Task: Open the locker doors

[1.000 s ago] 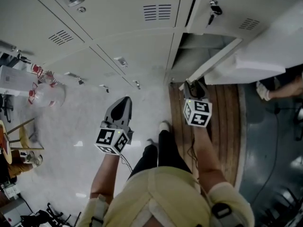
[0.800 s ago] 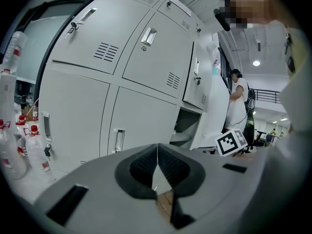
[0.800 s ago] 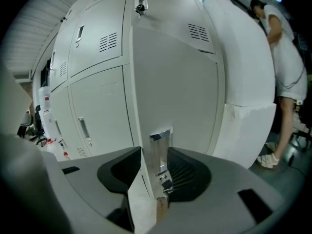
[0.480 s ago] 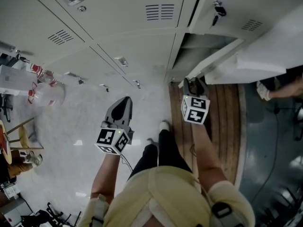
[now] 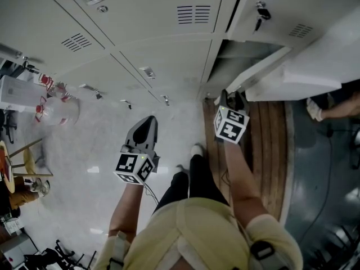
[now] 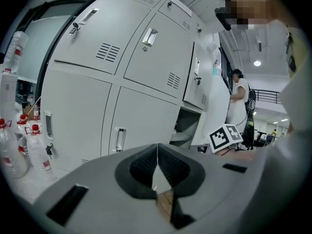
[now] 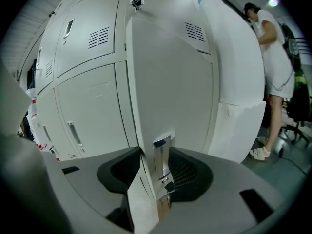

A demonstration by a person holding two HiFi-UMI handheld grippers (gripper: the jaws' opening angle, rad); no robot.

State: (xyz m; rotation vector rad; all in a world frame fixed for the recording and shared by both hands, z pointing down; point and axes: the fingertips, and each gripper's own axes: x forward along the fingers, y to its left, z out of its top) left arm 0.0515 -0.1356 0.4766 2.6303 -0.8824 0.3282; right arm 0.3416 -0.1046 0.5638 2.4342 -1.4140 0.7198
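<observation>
A bank of grey lockers [image 5: 163, 32] fills the top of the head view. One lower door [image 5: 256, 75] stands swung out, its compartment [image 5: 242, 58] dark behind it. My right gripper [image 5: 230, 98] is shut on this door's edge. In the right gripper view the door [image 7: 170, 82] runs between the jaws with its chrome handle [image 7: 162, 155] against the right pad, my right gripper [image 7: 155, 164] clamped around both. My left gripper [image 5: 147, 120] hangs shut and empty, well off the closed doors. The left gripper view shows the pads of my left gripper [image 6: 157, 150] meeting, facing a closed door's handle [image 6: 119, 139].
Water bottles [image 5: 56, 108] stand on the floor at the left by the lockers. A key [image 5: 259, 11] hangs in an upper door's lock. A large white panel [image 5: 326, 49] juts out to the right of the open door. Another person [image 7: 273, 57] stands beyond it.
My right gripper has shifted slightly toward the lockers and rolled, its marker cube tilting, with the door edge still in its jaws. The left gripper has stayed put.
</observation>
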